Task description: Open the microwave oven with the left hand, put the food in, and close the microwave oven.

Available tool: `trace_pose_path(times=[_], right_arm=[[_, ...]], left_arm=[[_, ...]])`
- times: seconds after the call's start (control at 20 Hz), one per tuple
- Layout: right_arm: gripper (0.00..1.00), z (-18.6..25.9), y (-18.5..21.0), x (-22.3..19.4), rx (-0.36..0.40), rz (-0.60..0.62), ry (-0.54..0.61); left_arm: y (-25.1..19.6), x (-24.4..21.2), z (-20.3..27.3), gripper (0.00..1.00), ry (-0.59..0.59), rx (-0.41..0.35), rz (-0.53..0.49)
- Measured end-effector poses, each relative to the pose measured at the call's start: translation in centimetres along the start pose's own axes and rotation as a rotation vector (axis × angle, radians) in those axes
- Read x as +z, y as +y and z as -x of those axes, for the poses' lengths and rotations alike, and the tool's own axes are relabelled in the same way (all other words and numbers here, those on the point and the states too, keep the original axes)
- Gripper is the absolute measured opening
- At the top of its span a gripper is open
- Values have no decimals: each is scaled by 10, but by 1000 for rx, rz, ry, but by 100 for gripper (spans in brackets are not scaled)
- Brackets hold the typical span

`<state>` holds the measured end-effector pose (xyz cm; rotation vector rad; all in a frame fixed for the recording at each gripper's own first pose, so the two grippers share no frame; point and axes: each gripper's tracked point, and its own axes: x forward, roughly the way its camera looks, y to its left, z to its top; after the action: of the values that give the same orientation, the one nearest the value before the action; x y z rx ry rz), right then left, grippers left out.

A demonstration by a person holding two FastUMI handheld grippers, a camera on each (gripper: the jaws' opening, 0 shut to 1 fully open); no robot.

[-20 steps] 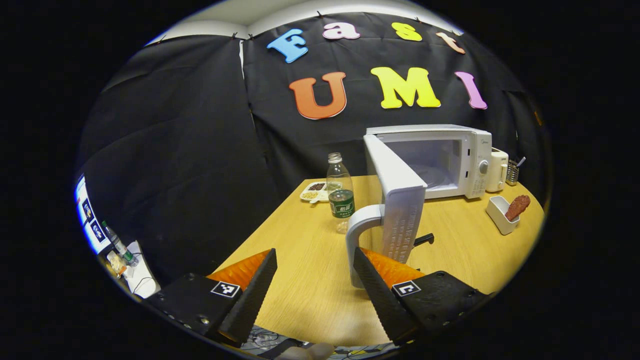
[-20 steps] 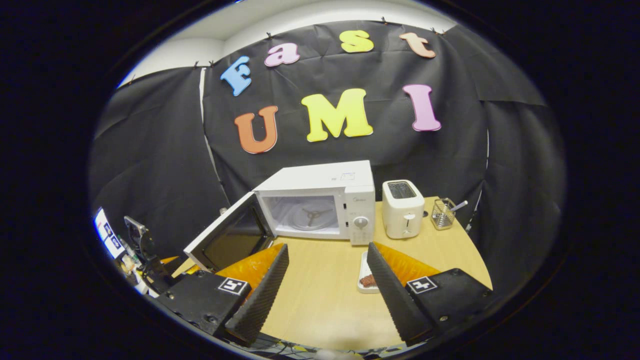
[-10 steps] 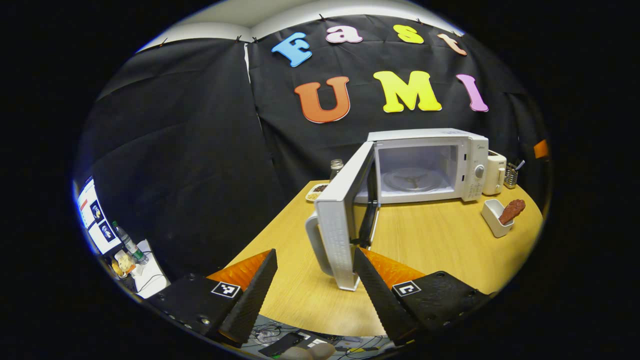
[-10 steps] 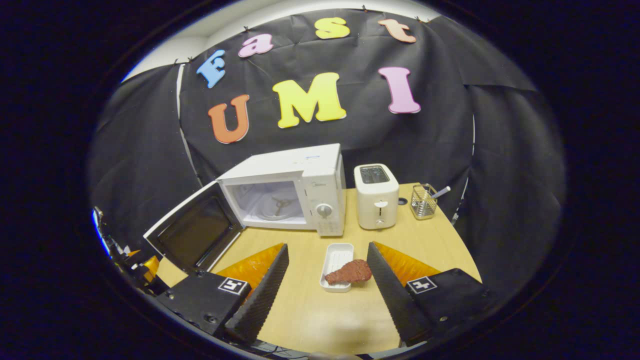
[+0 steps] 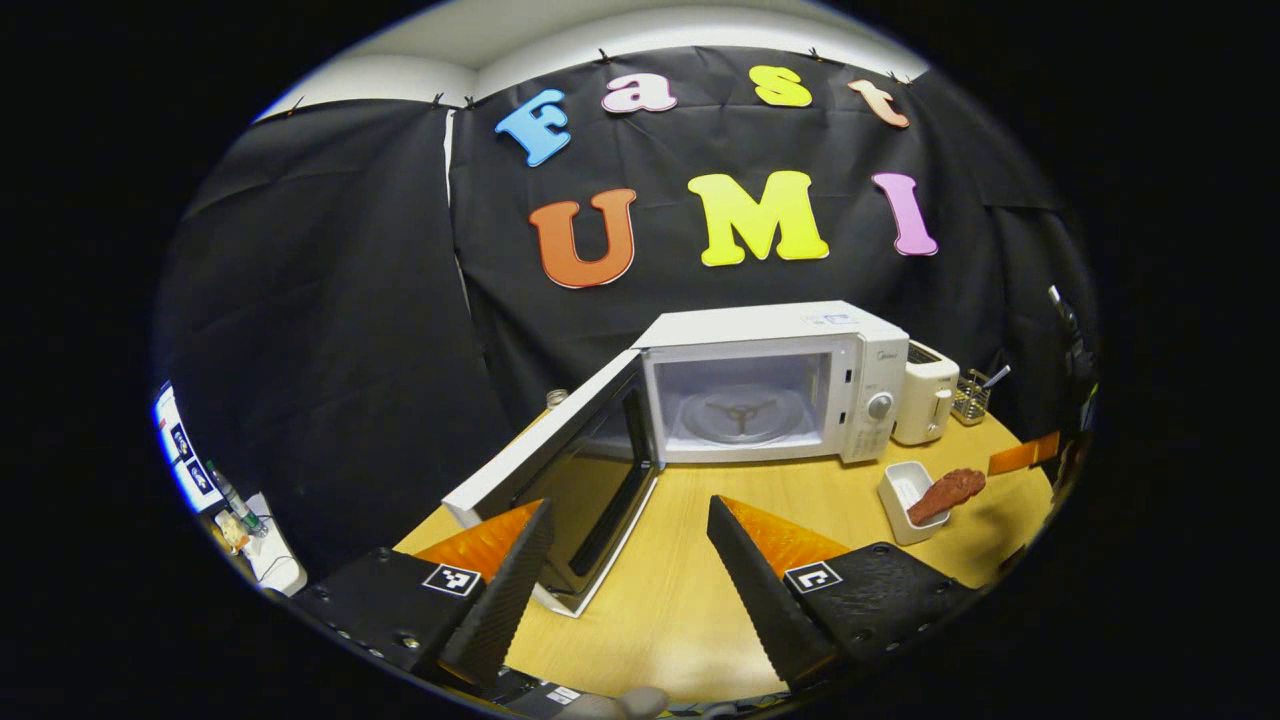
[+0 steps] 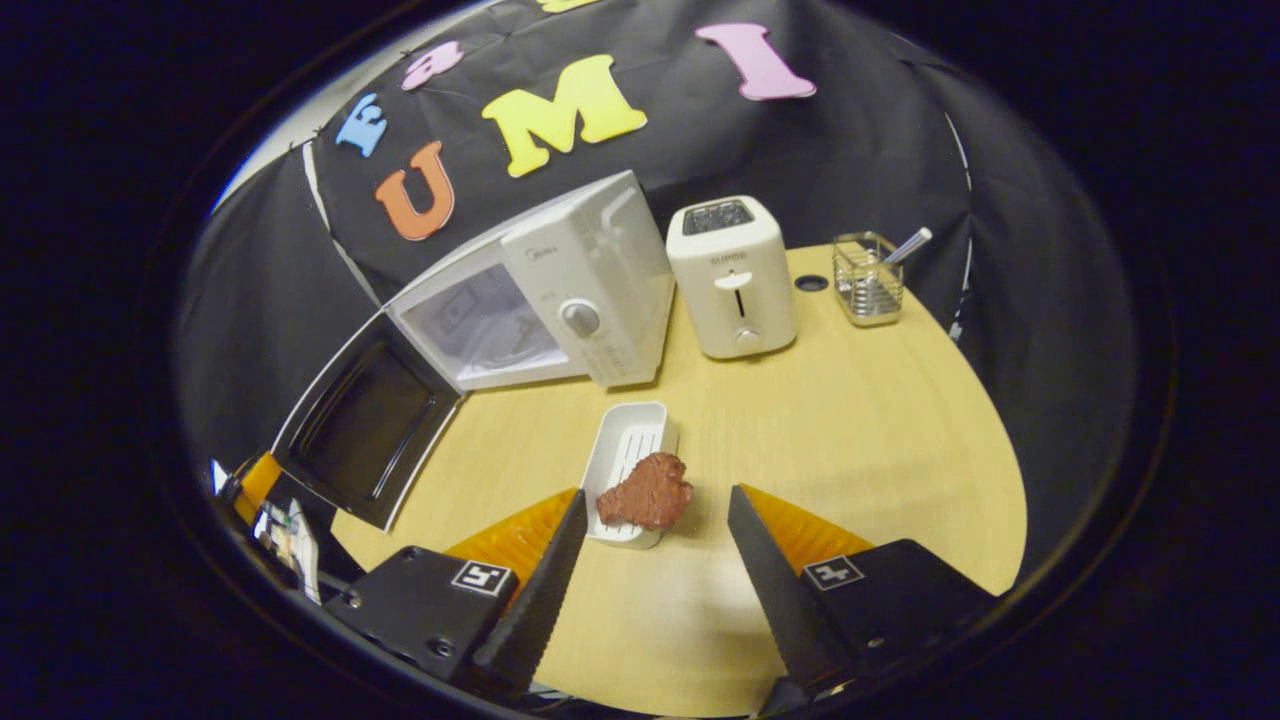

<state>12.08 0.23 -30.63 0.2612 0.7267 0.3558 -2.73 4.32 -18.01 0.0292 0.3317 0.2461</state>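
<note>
One piece of food (image 6: 648,491), reddish-brown with a rough, lumpy surface, lay across the near end of a white ribbed tray (image 6: 627,447) on the wooden table (image 6: 860,420), in front of the white microwave (image 5: 770,385). Its door (image 5: 560,470) stood wide open, the cavity bare. The right gripper (image 6: 650,600) hovered spread wide just short of the food, holding nothing. The left gripper (image 5: 628,590) was likewise spread wide and empty.

White microwave (image 5: 770,385) door (image 5: 560,470) wide open; reddish-brown food (image 6: 648,492) on white tray (image 6: 622,455).
</note>
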Motion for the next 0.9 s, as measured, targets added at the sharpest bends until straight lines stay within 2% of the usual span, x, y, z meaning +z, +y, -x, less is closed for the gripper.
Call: trace_pose_path(times=[0.05,0.1,0.2,0.25,0.3,0.35,0.4,0.45,0.5,0.55,0.6,0.65,0.7,0.9], right_arm=[[79,-12,-2,-3,38,-28,35],[87,-20,-4,-5,63,-59,73],[80,-33,-4,-6,128,-103,128],[64,-39,-5,-9,147,-116,157],[66,-45,-4,-11,171,-123,189],[50,-48,-3,-15,190,-129,224],[43,-50,-1,-15,214,-132,244],[53,-52,1,-15,233,-136,254],[31,-53,3,-14,251,-147,264],[39,-53,6,-13,271,-165,273],[29,-53,5,-13,270,-185,286],[12,-52,5,-12,276,-202,290],[22,-52,7,-10,285,-210,295],[17,-47,9,-5,279,-175,282]], left_arm=[[-10,7,0,95,-1,5,3],[-18,15,-1,95,-6,12,2],[-33,23,-1,95,-1,31,-3],[-39,26,1,95,1,38,-3],[-44,29,3,94,3,49,-5],[-48,31,3,95,7,63,-7],[-52,31,5,95,17,78,0],[-55,31,7,95,27,92,11],[-58,30,9,95,37,102,25],[-62,29,12,95,46,116,31],[-63,29,15,94,52,129,25],[-66,29,17,94,52,134,17],[-68,30,19,95,52,136,10],[-67,30,25,94,50,149,1]])
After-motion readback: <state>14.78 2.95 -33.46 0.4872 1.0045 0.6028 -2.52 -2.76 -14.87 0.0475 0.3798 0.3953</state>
